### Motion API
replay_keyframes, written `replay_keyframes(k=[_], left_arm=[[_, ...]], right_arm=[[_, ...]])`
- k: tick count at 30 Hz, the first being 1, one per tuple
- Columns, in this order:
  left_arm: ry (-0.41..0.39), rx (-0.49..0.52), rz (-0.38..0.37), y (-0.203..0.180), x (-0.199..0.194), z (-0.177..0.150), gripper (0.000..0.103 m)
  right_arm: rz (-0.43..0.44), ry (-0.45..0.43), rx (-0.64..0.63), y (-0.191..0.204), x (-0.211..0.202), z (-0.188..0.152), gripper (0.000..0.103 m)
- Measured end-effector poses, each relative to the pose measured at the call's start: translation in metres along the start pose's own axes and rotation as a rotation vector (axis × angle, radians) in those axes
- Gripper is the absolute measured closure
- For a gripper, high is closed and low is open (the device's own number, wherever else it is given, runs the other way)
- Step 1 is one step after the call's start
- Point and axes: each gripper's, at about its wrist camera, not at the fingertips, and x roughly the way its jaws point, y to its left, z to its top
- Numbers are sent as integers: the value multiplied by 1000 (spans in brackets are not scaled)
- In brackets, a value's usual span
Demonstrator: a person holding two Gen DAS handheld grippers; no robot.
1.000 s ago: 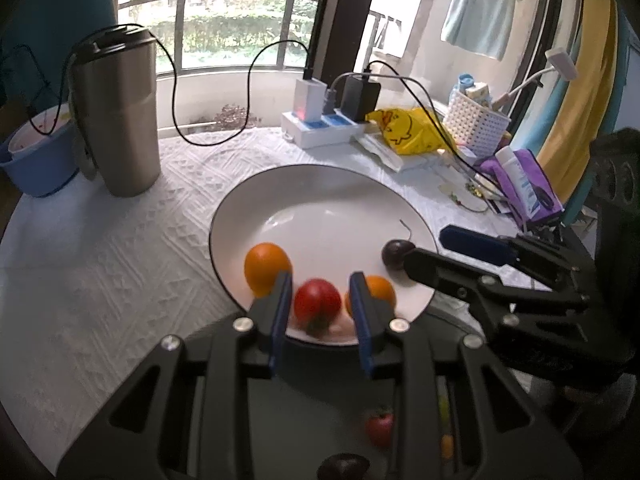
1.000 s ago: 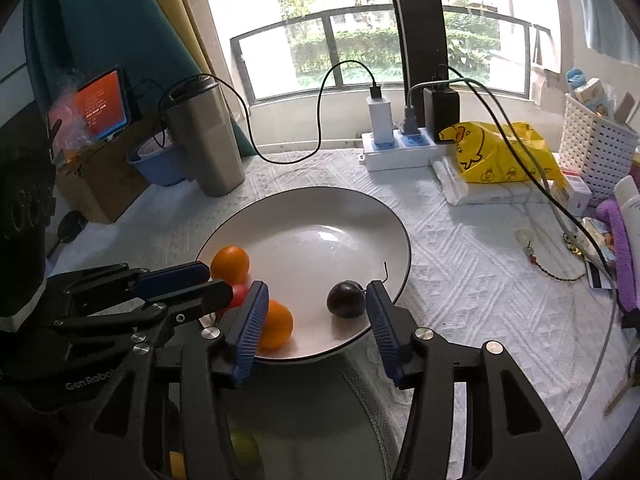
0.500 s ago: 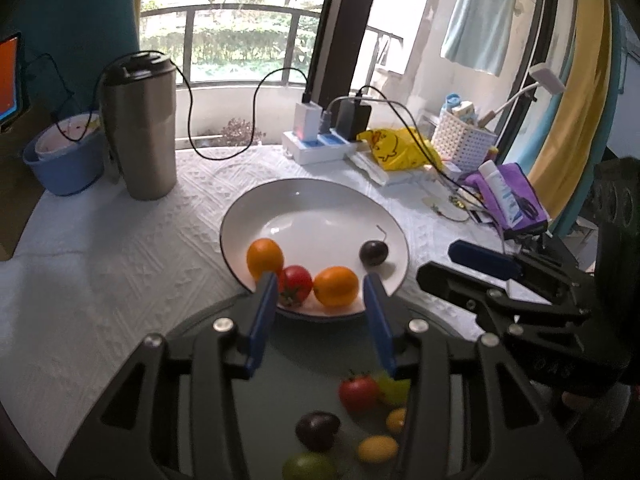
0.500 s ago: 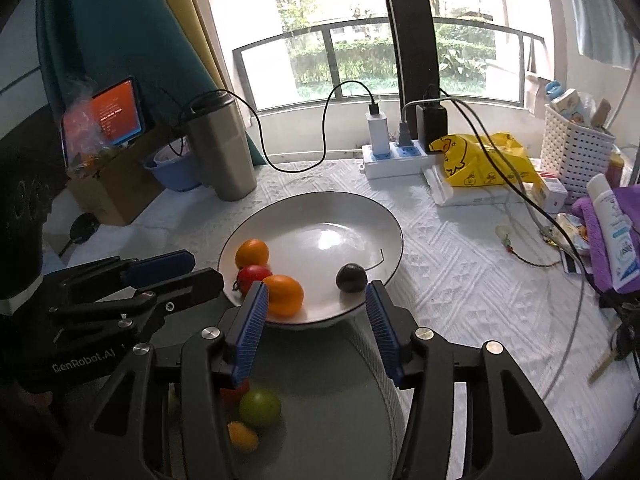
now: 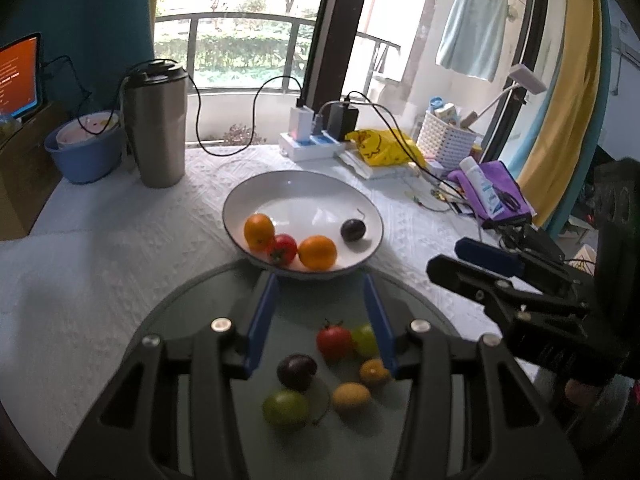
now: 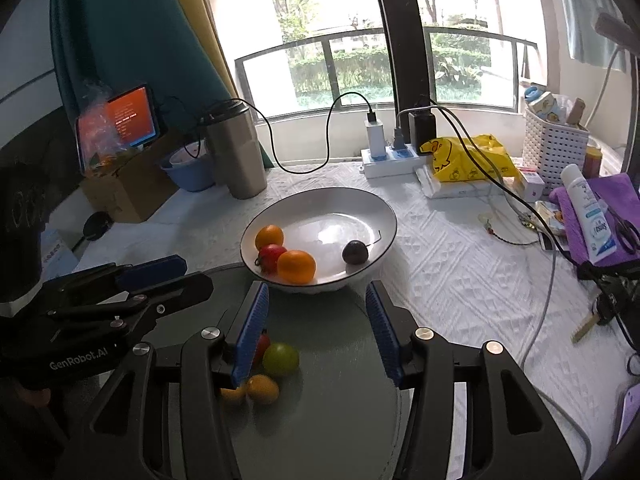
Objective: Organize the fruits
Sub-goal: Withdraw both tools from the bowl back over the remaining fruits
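Observation:
A white bowl (image 5: pixel 256 196) (image 6: pixel 376 208) holds two oranges (image 5: pixel 318 252) (image 6: pixel 296 266), a red tomato (image 5: pixel 283 249) (image 6: pixel 270 257) and a dark plum (image 5: pixel 353 229) (image 6: pixel 355 251). In front of it a grey round tray (image 5: pixel 192 304) (image 6: pixel 340 360) carries several small fruits: a red tomato (image 5: pixel 334 340), a dark plum (image 5: pixel 296 371), green ones (image 5: pixel 285 409) (image 6: pixel 281 359) and yellow ones (image 5: pixel 351 397) (image 6: pixel 262 389). My left gripper (image 5: pixel 320 284) is open and empty above the tray. My right gripper (image 6: pixel 316 294) is open and empty above the tray, just short of the bowl.
A steel tumbler (image 5: pixel 156 124) and a blue tub (image 5: pixel 86 148) stand at the back left. A power strip (image 5: pixel 312 146) with cables, a yellow bag (image 5: pixel 380 148), a white basket (image 5: pixel 448 136) and a purple cloth with a tube (image 6: pixel 592 216) crowd the back right.
Both grippers have pulled back and up from the bowl. The red tomato that sat between my left fingers now lies in the bowl. The tray fruits have come into view.

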Motion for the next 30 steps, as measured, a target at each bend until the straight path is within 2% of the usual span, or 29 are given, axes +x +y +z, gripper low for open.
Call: replay_keyframes(k=[1, 3, 30], left_arm=[[-1, -2, -1, 0, -2, -1, 44], [-9, -17, -12, 0, -6, -6, 31], [44, -24, 22, 0, -16, -58, 31]], right_arm=[[0, -1, 0, 1, -2, -2, 49], [-1, -2, 1, 2, -6, -5, 49], [-1, 29, 25, 7, -23, -52, 49]])
